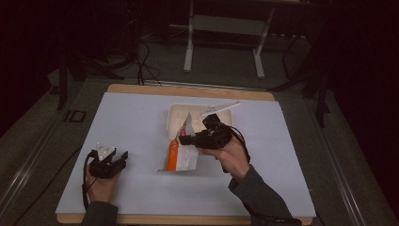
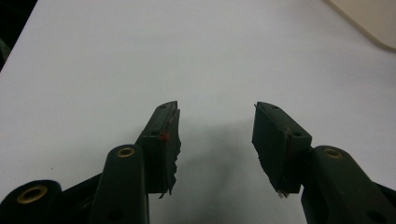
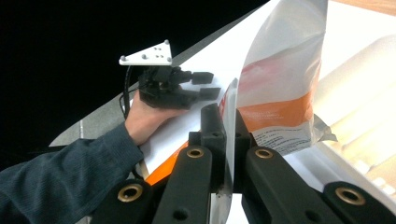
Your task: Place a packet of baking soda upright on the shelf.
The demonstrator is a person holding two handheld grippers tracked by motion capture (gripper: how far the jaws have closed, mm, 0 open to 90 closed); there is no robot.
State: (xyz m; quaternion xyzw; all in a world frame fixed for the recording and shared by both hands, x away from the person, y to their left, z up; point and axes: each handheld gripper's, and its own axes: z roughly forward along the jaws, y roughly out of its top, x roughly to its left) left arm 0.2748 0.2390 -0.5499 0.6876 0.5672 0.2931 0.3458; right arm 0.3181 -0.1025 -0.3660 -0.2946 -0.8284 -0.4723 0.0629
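— White counter (image 1: 141,122), dim room. Right gripper (image 1: 188,139)?
— Pinching an orange-and-white pouch (image 1: 181,153) edge, lifting it beside the cream tray (image 1: 176,113).
— Left gripper (image 1: 123,156)?
— Sitting at the near-left, jaws spread, nothing between.

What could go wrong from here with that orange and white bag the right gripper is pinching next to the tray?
1. The right gripper grips only a thin edge of the bag, so the bag may slip out or tear if pulled.
2. The bag's top looks open; tilting it could spill any contents onto the white table cover.
3. The bag leans against the tray, so a tug might drag the tray. The left gripper rests open and apart, steadying nothing.
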